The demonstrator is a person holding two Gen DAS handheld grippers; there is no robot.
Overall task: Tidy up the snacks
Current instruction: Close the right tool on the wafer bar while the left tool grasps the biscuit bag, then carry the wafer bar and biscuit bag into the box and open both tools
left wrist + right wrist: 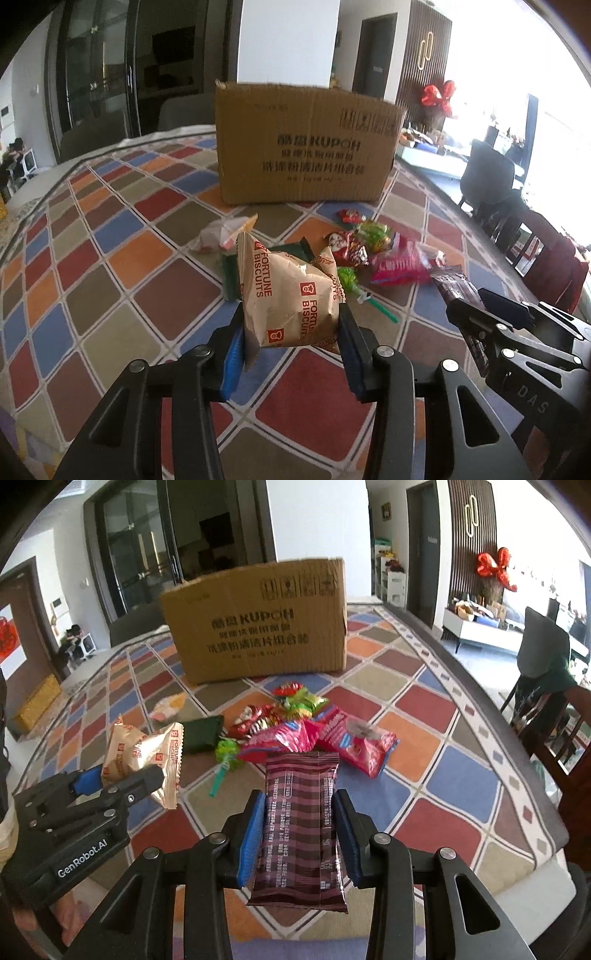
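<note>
My left gripper point(291, 332) is shut on a tan Fortune Biscuits pack point(291, 295) and holds it above the table; it also shows in the right wrist view point(144, 757). My right gripper point(299, 827) is shut on a maroon striped snack bar point(301, 827), also seen at the right of the left wrist view point(458, 291). A brown cardboard box point(306, 144) stands upright behind the snacks, its opening hidden. A pile of loose snacks lies before it: pink packs point(354, 742), a red pack point(255, 720), a green pack point(203, 733), a green lollipop point(227, 753).
The table carries a checked multicolour cloth point(110, 266). A white and yellow wrapper point(221, 234) lies left of the pile. The table's right edge point(546, 775) is close to dark chairs point(554, 716).
</note>
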